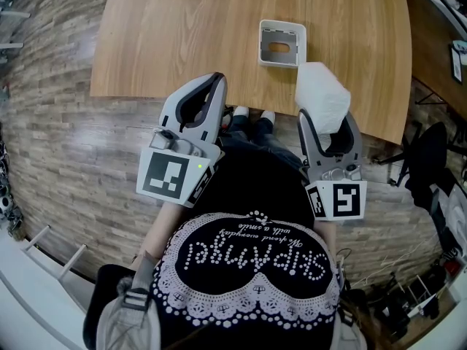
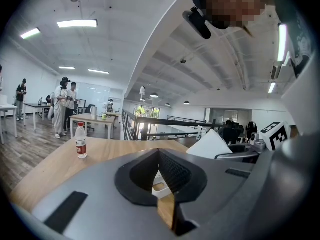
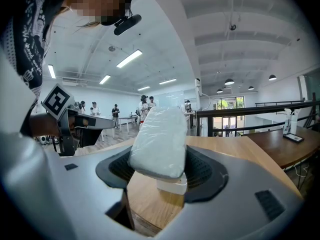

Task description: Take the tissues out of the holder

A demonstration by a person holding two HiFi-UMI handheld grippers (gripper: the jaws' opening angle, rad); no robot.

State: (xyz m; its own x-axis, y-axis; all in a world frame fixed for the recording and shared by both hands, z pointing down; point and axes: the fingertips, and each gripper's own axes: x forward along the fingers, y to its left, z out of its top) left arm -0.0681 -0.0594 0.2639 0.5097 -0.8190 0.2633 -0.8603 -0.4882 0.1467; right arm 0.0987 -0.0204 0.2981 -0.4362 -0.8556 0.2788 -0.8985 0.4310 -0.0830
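The white tissue holder (image 1: pixel 281 44) stands on the wooden table (image 1: pixel 182 35), its top open and nothing inside. My right gripper (image 1: pixel 326 117) is shut on the white plastic-wrapped tissue pack (image 1: pixel 321 95), holding it up over the table's near edge, right of the holder. In the right gripper view the tissue pack (image 3: pixel 160 141) sits across the jaws with the holder (image 3: pixel 172 184) below and behind it. My left gripper (image 1: pixel 217 80) hangs over the floor just off the table edge, its fingertips touching and nothing between them. In the left gripper view, the holder (image 2: pixel 159 186) shows through that gripper (image 2: pixel 159 152).
A water bottle (image 2: pixel 80 140) stands on the table's far left part. A dark chair (image 1: pixel 430 159) is beyond the table's right end. Several people (image 2: pixel 65 104) and other tables stand far back in the room.
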